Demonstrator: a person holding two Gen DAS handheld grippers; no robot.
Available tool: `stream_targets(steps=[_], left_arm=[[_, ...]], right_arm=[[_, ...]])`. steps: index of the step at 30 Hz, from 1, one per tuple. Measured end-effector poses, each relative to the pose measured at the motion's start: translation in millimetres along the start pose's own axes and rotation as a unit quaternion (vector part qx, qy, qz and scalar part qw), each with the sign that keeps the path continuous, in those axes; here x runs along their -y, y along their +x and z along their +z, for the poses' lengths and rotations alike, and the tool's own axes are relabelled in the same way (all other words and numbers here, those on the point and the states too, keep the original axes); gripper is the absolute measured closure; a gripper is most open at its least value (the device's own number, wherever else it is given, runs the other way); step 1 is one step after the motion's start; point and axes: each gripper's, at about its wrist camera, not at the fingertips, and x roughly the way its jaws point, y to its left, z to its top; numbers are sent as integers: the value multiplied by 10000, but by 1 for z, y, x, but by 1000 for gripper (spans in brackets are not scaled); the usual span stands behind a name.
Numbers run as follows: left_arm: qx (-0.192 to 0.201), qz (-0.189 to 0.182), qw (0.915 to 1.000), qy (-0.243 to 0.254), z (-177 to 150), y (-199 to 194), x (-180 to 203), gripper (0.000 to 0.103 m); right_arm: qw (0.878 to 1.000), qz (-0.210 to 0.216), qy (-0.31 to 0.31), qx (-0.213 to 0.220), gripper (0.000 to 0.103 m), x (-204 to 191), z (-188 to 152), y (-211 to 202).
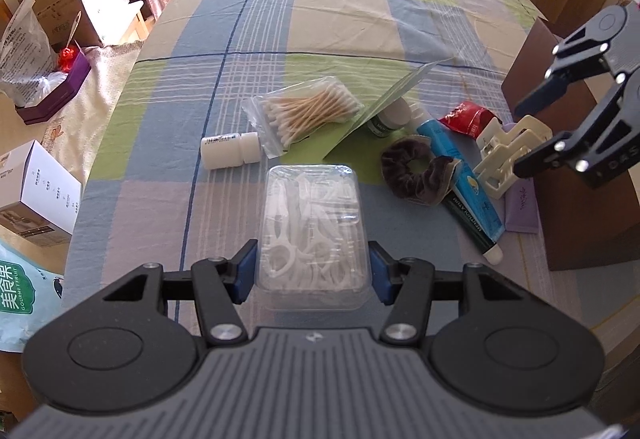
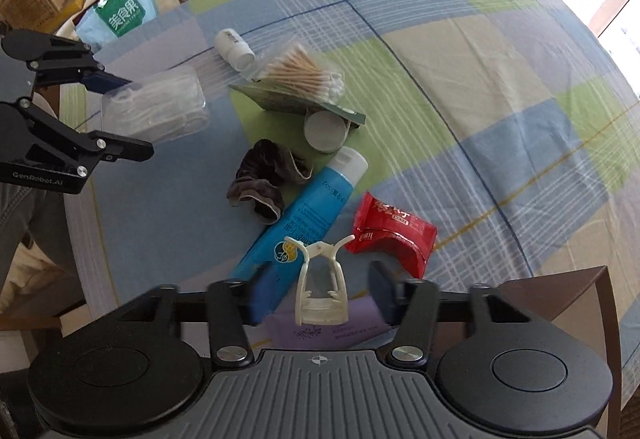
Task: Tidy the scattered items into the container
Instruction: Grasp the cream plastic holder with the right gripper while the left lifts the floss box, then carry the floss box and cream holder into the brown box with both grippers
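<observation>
My left gripper (image 1: 312, 273) is shut on a clear plastic box of white floss picks (image 1: 312, 227), its blue pads pressed against both sides. The right wrist view shows that box (image 2: 156, 111) and left gripper (image 2: 120, 115) at the left, over the table. My right gripper (image 2: 320, 291) is open, with a cream hair claw clip (image 2: 320, 279) standing between its fingers and gaps on both sides. The clip (image 1: 508, 155) sits over a purple packet (image 1: 524, 207). A brown box (image 1: 580, 199) stands at the table's right edge, beside the right gripper (image 1: 528, 131).
On the checked cloth lie a bag of cotton swabs (image 1: 308, 111), a white bottle (image 1: 230, 150), a green card (image 1: 380, 107) leaning on a small bottle (image 1: 390, 119), a brown scrunchie (image 1: 416, 171), a blue tube (image 1: 460, 183) and a red sachet (image 1: 468, 117). Boxes and bags crowd the left side.
</observation>
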Motion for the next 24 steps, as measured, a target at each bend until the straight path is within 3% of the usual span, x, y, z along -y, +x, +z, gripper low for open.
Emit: stream_targets(steps=[4, 12, 24], left_arm=[[13, -19, 10000, 0, 0, -2, 2, 51], [118, -65, 9998, 172, 5, -17, 12, 51], [530, -303, 9953, 758, 28, -56, 54, 51]], right_arm=[[9997, -102, -21, 242, 74, -4, -4, -10], [9910, -103, 581, 1201, 74, 6, -20, -79], [9713, -483, 1457, 1815, 74, 16, -86, -162]])
